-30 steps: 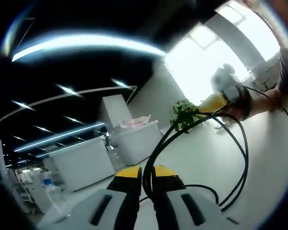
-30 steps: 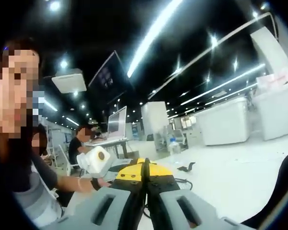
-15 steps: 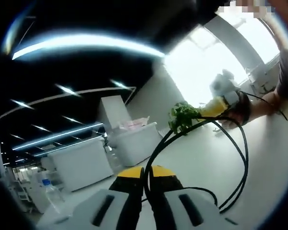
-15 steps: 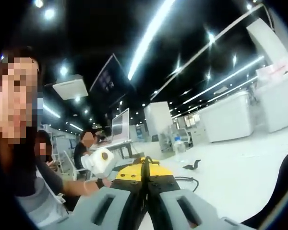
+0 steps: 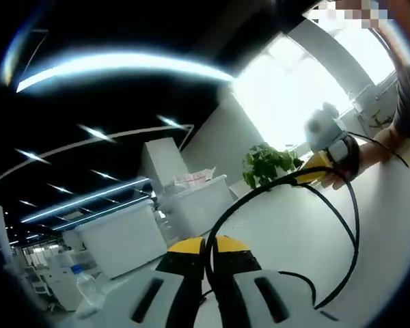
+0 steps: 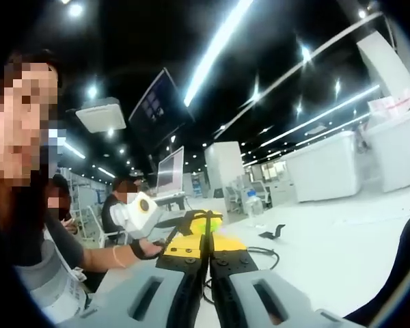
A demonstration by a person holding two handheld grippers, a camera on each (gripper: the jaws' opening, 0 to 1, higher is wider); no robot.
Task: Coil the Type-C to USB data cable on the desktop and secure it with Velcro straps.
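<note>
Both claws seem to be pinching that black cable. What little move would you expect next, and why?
Probably the right claw swings its end toward the left claw to lay on another loop. The cable hangs as a wide open arc between them above the white desk, and the strap lies unused.

We can't really see where the black cable [image 5: 342, 205] ends: one stretch drops behind the left gripper [image 5: 205, 247], another is hidden at the right gripper [image 5: 316, 166]. In the right gripper view, the small dark strap [image 6: 271, 231] on the desk [image 6: 342, 253] is too tiny to identify for sure.
</note>
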